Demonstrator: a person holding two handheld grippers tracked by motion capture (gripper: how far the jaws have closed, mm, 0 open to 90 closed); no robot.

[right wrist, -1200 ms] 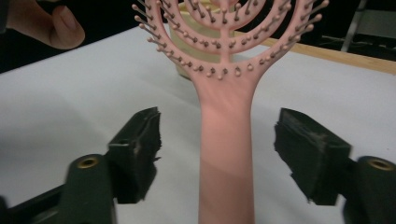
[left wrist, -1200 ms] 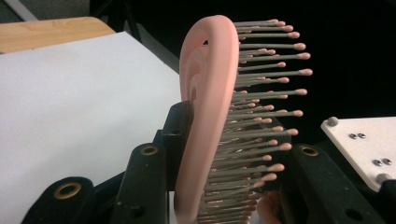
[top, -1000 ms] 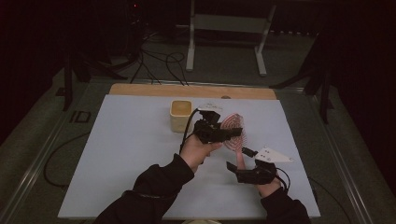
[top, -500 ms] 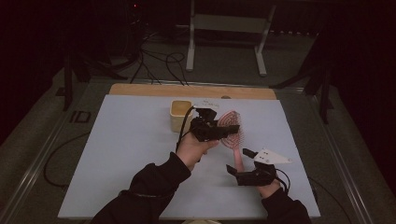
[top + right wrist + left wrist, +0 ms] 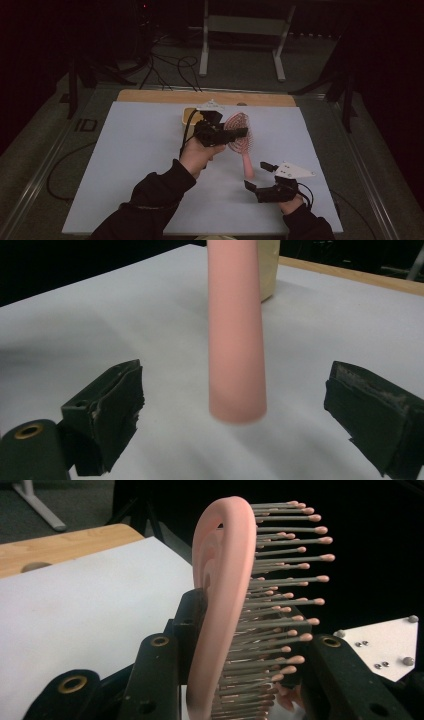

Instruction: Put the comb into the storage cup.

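Note:
A pink hairbrush [image 5: 242, 142] hangs above the white mat, head far and handle pointing toward the person. My left gripper [image 5: 226, 134] is shut on its oval head [image 5: 220, 575]. One jaw presses the back and the other sits among the bristles [image 5: 285, 580]. The round handle end [image 5: 235, 355] floats just off the mat, between the spread jaws of my right gripper [image 5: 239, 392]. That right gripper [image 5: 258, 176] is open, low near the front right, and touches nothing.
A yellow tub [image 5: 189, 116] stands behind the left gripper and also appears as a tub [image 5: 267, 270] beyond the handle. A wooden strip [image 5: 150, 96] lines the far edge of the mat [image 5: 130, 165]. Cables and a stand's legs lie on the floor behind.
The left gripper has rolled and risen slightly, tipping the brush onto its edge and lifting it. The right gripper has shifted a little toward the person, still open.

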